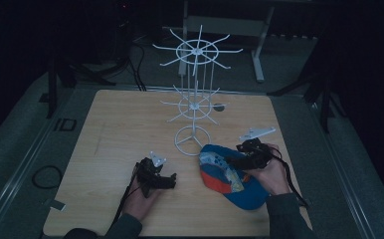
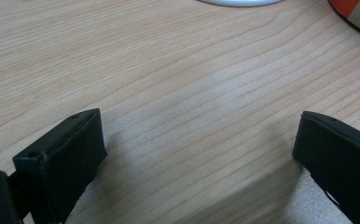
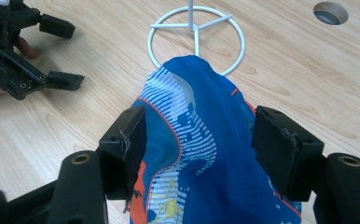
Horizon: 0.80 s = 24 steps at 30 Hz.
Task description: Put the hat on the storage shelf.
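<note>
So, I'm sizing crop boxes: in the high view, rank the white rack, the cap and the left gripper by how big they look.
1. white rack, clearly the largest
2. cap
3. left gripper, the smallest

Your wooden surface [image 1: 120, 124] carries a white wire rack [image 1: 194, 94] at upper centre and a blue-and-orange cap [image 1: 230, 179] at lower right, touching the rack's ring base.

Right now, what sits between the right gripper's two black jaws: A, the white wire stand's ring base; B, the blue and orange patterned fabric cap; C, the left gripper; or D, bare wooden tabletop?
B: in the right gripper view the blue and orange cap rises between the open right gripper jaws.
</note>
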{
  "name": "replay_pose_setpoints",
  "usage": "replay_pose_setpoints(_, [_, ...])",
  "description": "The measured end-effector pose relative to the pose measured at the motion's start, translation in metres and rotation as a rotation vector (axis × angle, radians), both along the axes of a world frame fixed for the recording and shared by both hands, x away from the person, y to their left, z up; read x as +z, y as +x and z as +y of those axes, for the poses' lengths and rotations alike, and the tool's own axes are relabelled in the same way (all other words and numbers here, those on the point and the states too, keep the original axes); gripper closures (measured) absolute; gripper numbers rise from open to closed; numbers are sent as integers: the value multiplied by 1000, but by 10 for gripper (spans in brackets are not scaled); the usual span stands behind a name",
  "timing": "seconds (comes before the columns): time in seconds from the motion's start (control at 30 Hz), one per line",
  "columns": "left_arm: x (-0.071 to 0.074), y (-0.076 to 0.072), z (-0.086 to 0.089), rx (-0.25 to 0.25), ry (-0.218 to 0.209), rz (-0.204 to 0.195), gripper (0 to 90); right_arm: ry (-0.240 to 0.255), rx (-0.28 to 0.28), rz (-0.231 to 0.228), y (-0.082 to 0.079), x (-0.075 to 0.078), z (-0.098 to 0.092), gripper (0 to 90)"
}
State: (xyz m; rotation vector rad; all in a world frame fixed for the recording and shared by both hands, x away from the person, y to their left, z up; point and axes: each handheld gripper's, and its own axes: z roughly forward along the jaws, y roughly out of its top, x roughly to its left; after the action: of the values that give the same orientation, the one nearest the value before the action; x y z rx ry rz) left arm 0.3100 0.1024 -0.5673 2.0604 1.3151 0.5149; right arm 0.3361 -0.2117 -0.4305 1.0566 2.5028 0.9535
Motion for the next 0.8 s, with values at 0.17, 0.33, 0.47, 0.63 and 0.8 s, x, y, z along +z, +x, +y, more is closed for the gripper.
replay_pose_setpoints(0.17, [0,0,0,1,-2,-1,26,-12,2,13,8,-1,2,341])
replay_pose_setpoints(0.33, [0,0,0,1,-1,-3,26,-32,10,32,18,-6,6,325])
replay_pose_setpoints(0.47, [0,0,0,2,-1,-4,27,-47,12,45,24,-9,8,321])
replay_pose_setpoints(0.63, [0,0,0,2,-1,-5,27,-70,16,62,30,-13,9,314])
replay_pose_setpoints(0.8, [0,0,0,2,-1,-4,26,-86,24,81,36,-17,12,304])
